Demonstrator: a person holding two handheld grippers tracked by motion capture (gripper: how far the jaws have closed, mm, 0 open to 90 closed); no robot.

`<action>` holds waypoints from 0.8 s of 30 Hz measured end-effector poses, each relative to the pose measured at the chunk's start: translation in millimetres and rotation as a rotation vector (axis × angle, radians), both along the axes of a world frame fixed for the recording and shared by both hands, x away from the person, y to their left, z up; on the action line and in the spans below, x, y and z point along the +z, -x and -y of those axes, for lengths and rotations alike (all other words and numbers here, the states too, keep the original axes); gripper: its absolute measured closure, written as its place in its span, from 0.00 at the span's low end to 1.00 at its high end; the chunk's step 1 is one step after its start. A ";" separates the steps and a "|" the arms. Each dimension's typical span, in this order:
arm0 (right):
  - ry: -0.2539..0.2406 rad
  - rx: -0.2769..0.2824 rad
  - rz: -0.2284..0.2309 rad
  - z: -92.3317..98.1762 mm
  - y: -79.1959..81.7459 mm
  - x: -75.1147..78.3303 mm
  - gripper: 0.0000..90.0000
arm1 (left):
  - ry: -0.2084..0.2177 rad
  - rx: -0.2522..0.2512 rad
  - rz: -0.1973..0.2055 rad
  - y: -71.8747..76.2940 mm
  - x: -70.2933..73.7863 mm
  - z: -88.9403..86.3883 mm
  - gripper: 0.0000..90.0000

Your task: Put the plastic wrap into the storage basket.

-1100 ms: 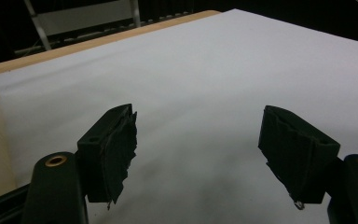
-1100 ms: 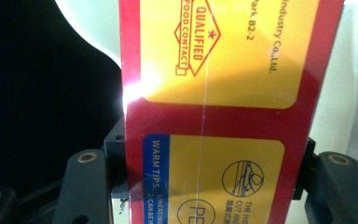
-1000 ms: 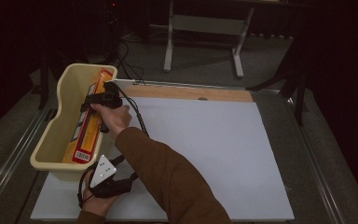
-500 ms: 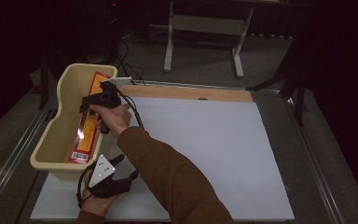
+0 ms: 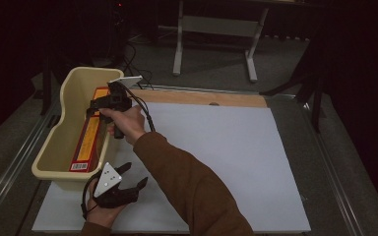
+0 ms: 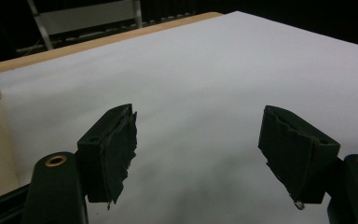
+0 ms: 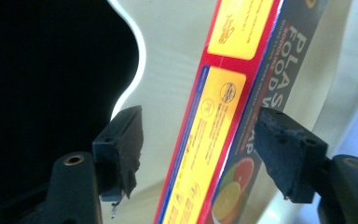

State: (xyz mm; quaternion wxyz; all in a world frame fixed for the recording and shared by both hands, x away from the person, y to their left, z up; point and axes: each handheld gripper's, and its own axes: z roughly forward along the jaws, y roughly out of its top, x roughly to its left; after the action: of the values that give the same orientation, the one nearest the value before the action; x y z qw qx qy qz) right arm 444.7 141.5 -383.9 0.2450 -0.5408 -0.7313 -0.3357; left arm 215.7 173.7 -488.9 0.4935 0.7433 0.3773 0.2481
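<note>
My right gripper (image 5: 98, 104) hangs above the cream plastic tub (image 5: 61, 147), jaws just narrowed yet clear of the long red-and-yellow cling-film box (image 7: 209, 121) lying inside it. Box stowed; withdrawal remains. My left gripper (image 5: 130, 178) rests open on the white tabletop (image 5: 236, 162).

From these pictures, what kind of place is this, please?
Probably a lab or workshop set up for recording: a white board on a metal-railed table, handheld grippers with cables, a dark room, and a cream tub holding a plastic-wrap box.
</note>
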 end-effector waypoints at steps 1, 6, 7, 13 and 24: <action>0.002 0.032 0.017 1.5 0.4 0.9 0.38 | 0.000 0.001 0.000 0.0 -0.1 0.1 0.30; 0.062 0.116 0.173 7.1 8.1 9.4 0.39 | -0.004 0.003 0.000 -0.1 -0.4 0.4 0.30; 0.060 0.121 0.198 9.1 9.7 11.3 0.40 | -0.004 0.004 0.000 -0.1 -0.4 0.4 0.30; 0.121 0.199 0.384 24.1 18.8 24.0 0.46 | -0.017 0.006 -0.001 -0.2 -0.6 0.3 0.30; 0.216 0.299 0.700 83.2 31.8 23.1 0.38 | -0.020 0.016 0.001 -0.7 -1.7 1.3 0.30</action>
State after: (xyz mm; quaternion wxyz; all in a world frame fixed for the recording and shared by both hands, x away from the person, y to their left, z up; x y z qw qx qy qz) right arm 412.9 58.3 -360.8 -0.0312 -0.3039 -0.8725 -0.3814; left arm 216.4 172.4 -490.6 0.4843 0.7451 0.3805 0.2561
